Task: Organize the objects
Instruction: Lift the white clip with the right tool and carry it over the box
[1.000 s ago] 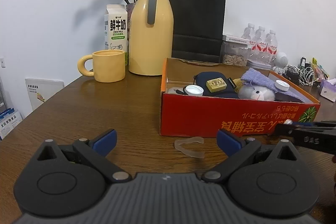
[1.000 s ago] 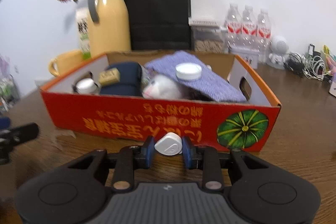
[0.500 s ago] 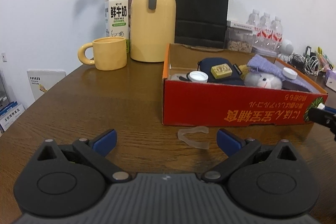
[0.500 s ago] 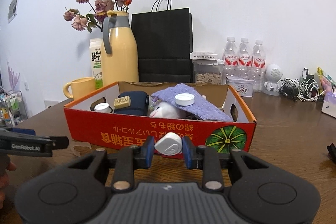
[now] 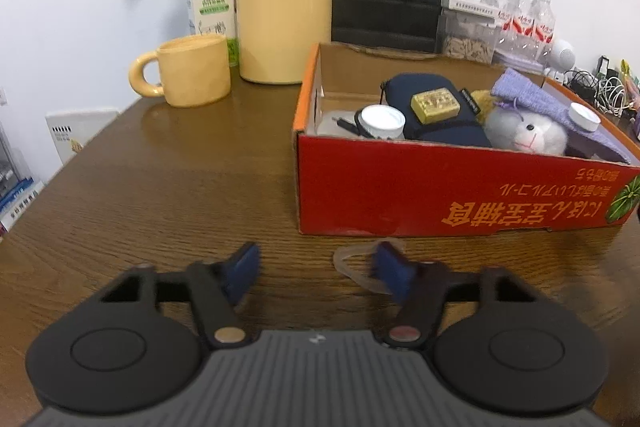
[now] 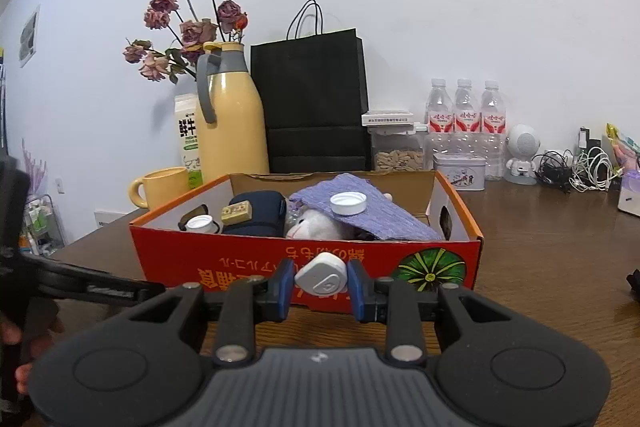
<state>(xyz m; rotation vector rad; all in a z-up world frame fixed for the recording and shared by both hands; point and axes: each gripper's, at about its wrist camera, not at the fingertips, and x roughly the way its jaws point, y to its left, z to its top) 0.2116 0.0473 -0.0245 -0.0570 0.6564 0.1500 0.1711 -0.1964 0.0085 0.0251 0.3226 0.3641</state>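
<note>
In the left wrist view, the left hand-held gripper (image 5: 316, 269), jaws apart but narrower than a second ago, has closed in on a clear plastic piece (image 5: 356, 263) on the counter (image 5: 160, 187), at 12 o'clock before the red box (image 5: 460, 195), suggesting a pickup. In the right wrist view, the right hand-held gripper (image 6: 320, 285) stays clamped on a white case (image 6: 322, 278); at 12 o'clock the box holds a navy pouch (image 6: 260, 213), plush toy (image 6: 316, 227) and purple cloth (image 6: 360, 215).

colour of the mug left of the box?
Pale yellow mug, plain, no pattern. Left wrist view shows it best.
</note>
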